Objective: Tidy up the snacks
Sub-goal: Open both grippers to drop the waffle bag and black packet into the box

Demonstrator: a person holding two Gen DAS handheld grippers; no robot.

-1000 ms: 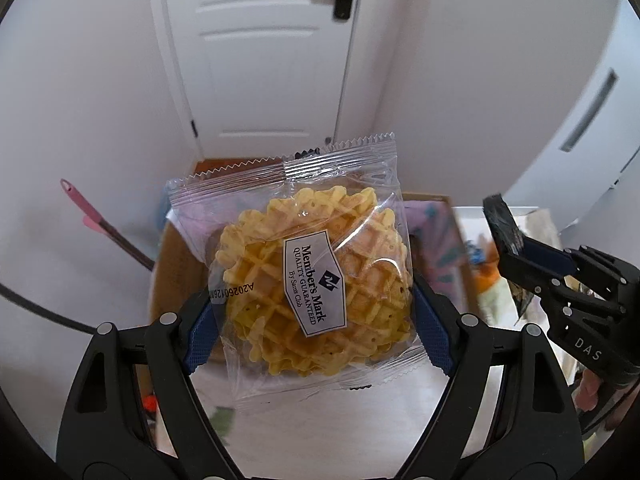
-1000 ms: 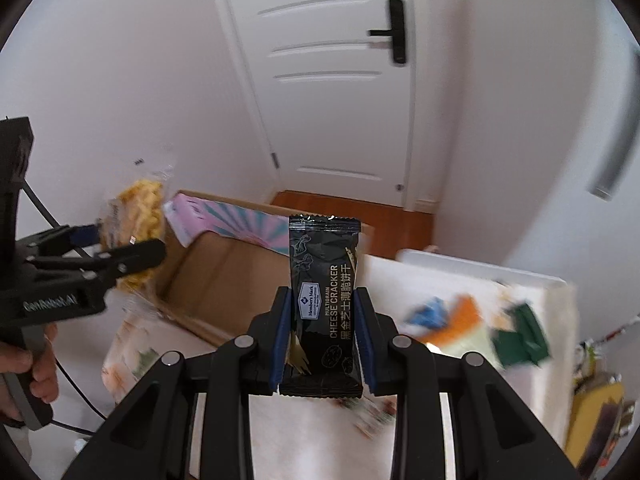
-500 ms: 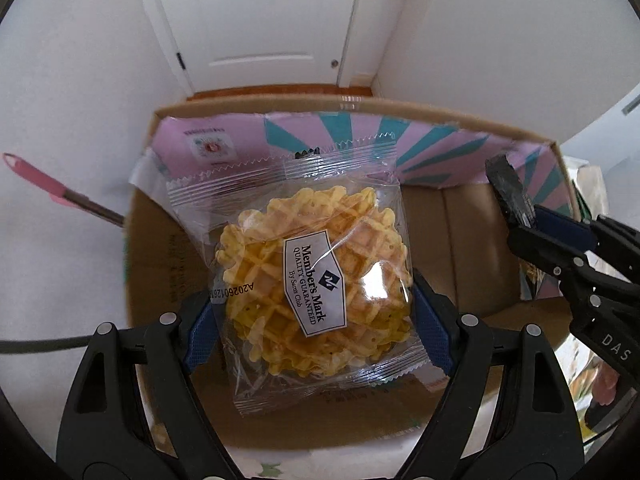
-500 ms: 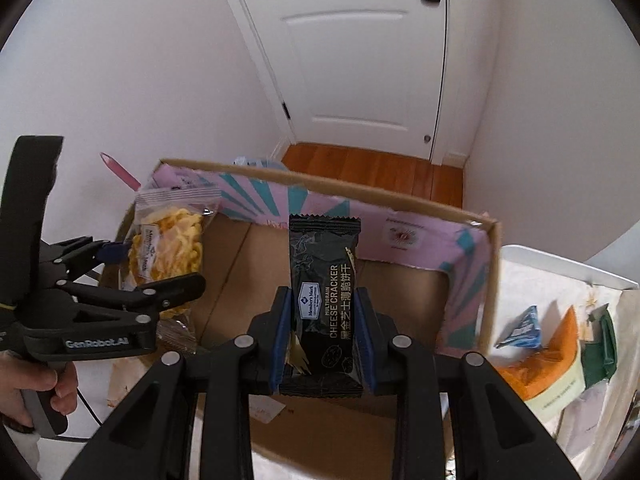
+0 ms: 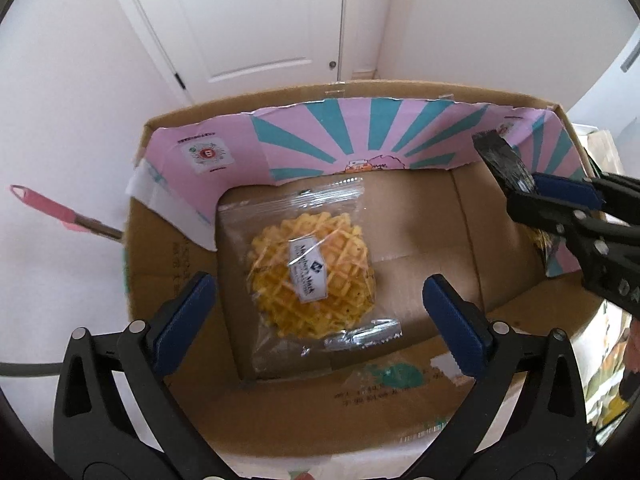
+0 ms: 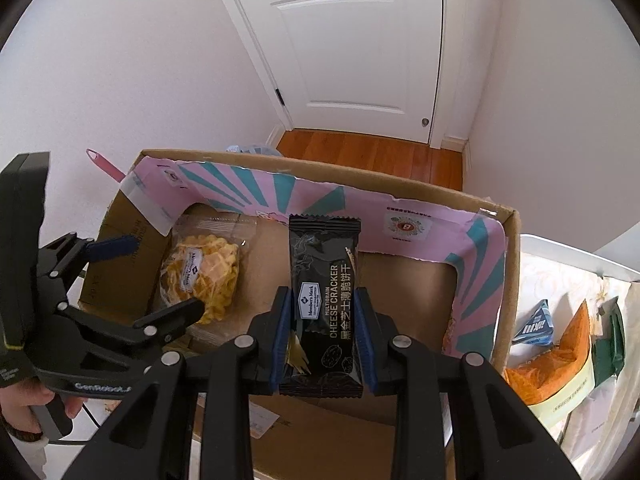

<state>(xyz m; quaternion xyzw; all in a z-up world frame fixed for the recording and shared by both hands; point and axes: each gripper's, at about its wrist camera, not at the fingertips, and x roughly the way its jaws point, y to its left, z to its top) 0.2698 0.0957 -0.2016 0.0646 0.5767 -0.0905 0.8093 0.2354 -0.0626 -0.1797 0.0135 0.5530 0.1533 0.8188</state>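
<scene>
Down inside the cardboard box (image 5: 440,96), on its brown floor, lies the clear-wrapped waffle packet (image 5: 314,266), flat and label up, close to the left wall and the pink-and-teal printed flap (image 5: 360,140) at the far side. My left gripper (image 5: 320,296) hangs above it with its jaws spread wide; they have just been opening, and the blue pads (image 5: 188,312) stand clear of the wrapper on either side, touching nothing. The packet rests on the box floor, not in my grip.

My right gripper (image 6: 322,336) is clamped on a black cheese cracker packet (image 6: 326,304), which stands upright between the pads, its crimped top edge pointing toward the far wall of the box. It hovers over the open box, nearer the middle than the waffle. From the left wrist view this gripper shows at the right edge, above the box's right side.

Right of the box, on a pale patterned surface (image 6: 560,280), lie more snacks: a small blue packet (image 6: 534,326), an orange bag (image 6: 552,360) and what looks like a dark green packet (image 6: 610,344), though that edge is too warped to be sure. A white door (image 6: 360,40) stands beyond.
</scene>
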